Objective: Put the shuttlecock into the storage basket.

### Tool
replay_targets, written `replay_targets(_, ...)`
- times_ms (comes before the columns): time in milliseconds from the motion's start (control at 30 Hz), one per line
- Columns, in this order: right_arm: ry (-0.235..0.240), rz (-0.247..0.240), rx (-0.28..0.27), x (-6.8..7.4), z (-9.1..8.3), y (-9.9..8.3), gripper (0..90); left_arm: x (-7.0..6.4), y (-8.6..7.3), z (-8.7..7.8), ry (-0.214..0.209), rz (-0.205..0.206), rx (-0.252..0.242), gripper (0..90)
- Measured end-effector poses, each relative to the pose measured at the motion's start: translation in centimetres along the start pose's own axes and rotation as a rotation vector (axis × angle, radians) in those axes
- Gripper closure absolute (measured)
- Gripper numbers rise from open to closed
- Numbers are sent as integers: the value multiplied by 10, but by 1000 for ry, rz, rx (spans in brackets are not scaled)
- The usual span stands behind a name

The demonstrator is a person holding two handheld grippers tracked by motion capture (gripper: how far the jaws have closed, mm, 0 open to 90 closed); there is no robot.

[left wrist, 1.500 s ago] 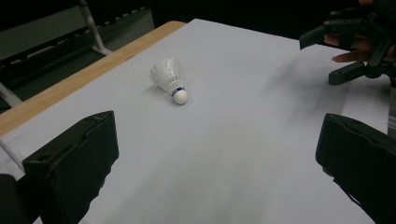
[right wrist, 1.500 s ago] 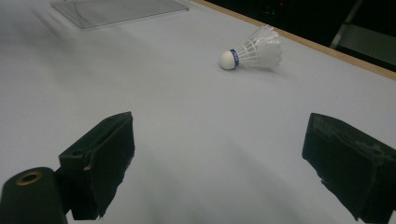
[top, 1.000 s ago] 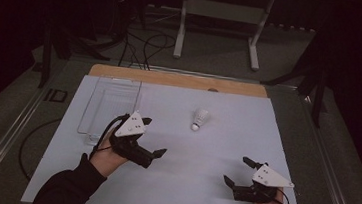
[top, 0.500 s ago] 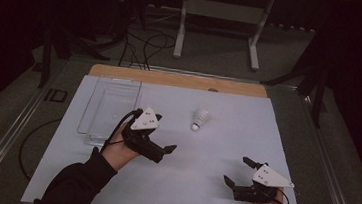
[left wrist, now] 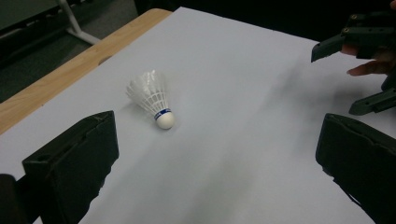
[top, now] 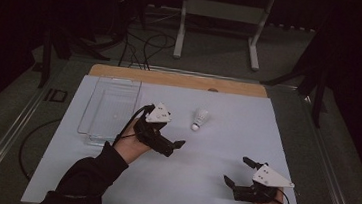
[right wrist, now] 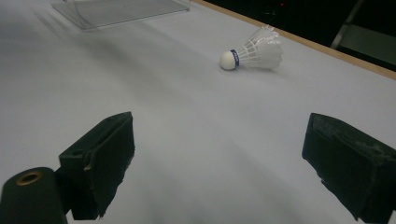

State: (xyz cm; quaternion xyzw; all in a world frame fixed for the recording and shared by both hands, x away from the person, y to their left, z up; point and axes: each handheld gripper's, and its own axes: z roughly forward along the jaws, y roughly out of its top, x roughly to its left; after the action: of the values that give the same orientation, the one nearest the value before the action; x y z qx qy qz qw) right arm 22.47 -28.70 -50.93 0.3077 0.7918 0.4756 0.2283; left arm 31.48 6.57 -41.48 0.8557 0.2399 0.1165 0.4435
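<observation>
A white feathered shuttlecock with a blue band lies on its side on the white table sheet, cork toward me. My left gripper is open, a short way to the near left of it, jaws pointing at it. In the left gripper view the shuttlecock lies ahead between the wide-apart jaws of the left gripper, untouched. My right gripper rests open near the front right edge, holding nothing. In the right gripper view the shuttlecock lies far ahead of the right gripper.
A clear plastic tray sits at the table's left, just beside my left hand, and its corner appears in the right gripper view. A wooden strip borders the far edge. A metal stand is on the floor beyond.
My left gripper has moved right and forward, away from the tray and closer to the shuttlecock. The right gripper and the shuttlecock have stayed where they were.
</observation>
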Motion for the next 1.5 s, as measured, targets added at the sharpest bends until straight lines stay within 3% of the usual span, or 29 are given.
replay_targets(300, -1, -1, 0, 0, 0, 0, 92, -1, 1, 16, -9, -8, 18, 0)
replay_targets(633, 2, 2, -6, 0, -1, 1, 92, -3, 0, 44, 9, -22, 85, 0)
replay_targets(833, 3, 3, -7, 0, -1, 0, 92, -5, -4, 59, 13, -8, 107, 0)
replay_targets(1033, 3, 3, -8, 0, -1, 0, 92, -3, -6, 71, 12, -62, 144, 0)
replay_targets(1100, 2, 5, -8, 0, -1, 0, 92, -3, -6, 77, 16, -83, 178, 0)
replay_targets(1167, 3, 6, -8, 0, -1, 0, 92, -6, -4, 83, 61, -91, 221, 0)
replay_targets(1233, 4, 7, -8, 0, -1, 0, 92, -6, -3, 84, 69, -86, 234, 1)
replay_targets(1300, 5, 7, -8, 0, -1, 0, 92, -5, -3, 90, 70, -125, 272, 1)
replay_targets(1400, 4, 8, -7, 0, -2, 0, 92, -5, -2, 92, 89, -135, 288, 1)
replay_targets(1500, 7, 9, -7, -1, -1, 0, 92, -3, 0, 97, 117, -183, 309, 1)
